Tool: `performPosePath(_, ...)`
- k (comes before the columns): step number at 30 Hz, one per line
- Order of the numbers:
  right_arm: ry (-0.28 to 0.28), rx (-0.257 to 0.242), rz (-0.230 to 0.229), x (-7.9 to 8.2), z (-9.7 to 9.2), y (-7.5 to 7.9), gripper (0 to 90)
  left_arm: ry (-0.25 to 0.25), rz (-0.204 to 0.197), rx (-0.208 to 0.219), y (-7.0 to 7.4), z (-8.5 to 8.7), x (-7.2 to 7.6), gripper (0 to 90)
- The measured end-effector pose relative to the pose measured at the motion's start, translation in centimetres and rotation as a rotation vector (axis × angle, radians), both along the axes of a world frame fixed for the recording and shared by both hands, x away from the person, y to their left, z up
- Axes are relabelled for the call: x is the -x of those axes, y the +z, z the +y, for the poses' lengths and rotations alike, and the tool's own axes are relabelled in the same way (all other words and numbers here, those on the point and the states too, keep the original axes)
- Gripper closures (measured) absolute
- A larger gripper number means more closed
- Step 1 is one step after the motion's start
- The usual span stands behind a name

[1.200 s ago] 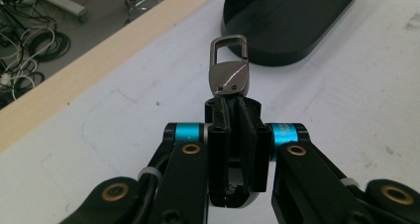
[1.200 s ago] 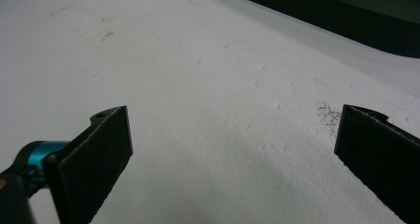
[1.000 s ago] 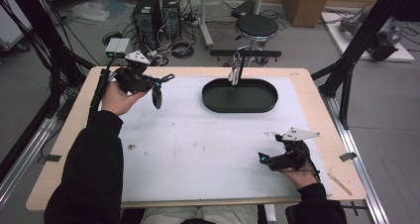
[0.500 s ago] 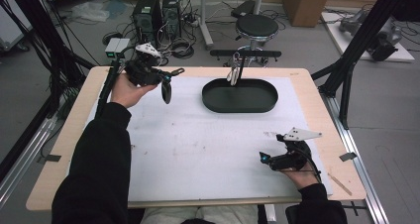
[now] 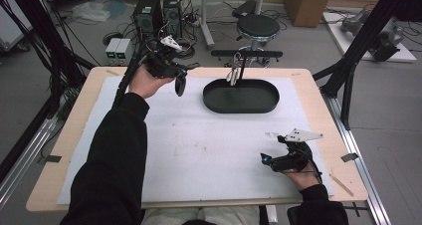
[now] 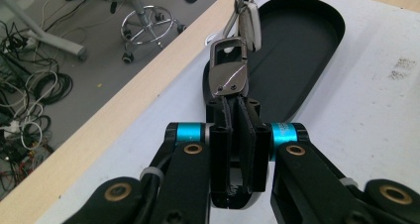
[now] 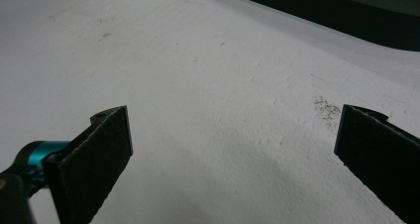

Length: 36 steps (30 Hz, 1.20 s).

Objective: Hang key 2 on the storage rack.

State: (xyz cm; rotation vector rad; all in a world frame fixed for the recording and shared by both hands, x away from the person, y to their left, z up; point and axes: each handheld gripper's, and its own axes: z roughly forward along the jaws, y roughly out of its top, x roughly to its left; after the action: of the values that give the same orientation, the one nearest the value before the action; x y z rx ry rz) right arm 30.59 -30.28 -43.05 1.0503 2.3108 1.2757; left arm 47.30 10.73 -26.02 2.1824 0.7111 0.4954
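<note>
With our left gripper (image 6: 236, 135) clamped on the black key fob (image 6: 233, 92), we have carried it from the table's left edge nearer the black tray (image 5: 241, 96), probably its destination, while our right gripper (image 5: 278, 160) rests open.

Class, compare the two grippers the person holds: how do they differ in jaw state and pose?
The left gripper is shut on a black key fob; the right gripper stands open and empty. The left is raised near the black tray; the right sits low over the white mat. Both have black jaws.

Lab — black frame posts (image 5: 361, 42), computer towers (image 5: 158, 12), floor cables (image 5: 191, 6), stool (image 5: 257, 27)
</note>
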Motion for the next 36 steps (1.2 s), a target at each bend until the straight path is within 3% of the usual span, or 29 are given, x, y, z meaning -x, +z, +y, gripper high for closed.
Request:
performPosePath(5,0.0,0.003,0.003,0.0,0.0,-0.1,0.7,-0.018,-0.013,-0.011,0.3,-1.5,-0.3,83.9)
performPosePath(10,0.005,0.007,-0.01,0.2,0.0,0.0,0.7,-0.018,-0.007,-0.047,-0.4,-2.6,-0.6,84.0)
performPosePath(22,0.011,-0.007,-0.008,0.0,0.0,0.0,0.7,-0.02,-0.058,-0.033,0.1,-5.5,-1.4,84.1)
performPosePath(32,0.03,-0.027,-0.009,-0.1,0.2,0.1,0.7,0.013,-0.073,-0.096,0.1,-7.9,-2.6,84.1)
performPosePath(36,0.031,-0.031,-0.005,0.0,0.3,0.1,0.7,0.041,-0.059,-0.127,-0.6,-8.4,-3.2,84.1)
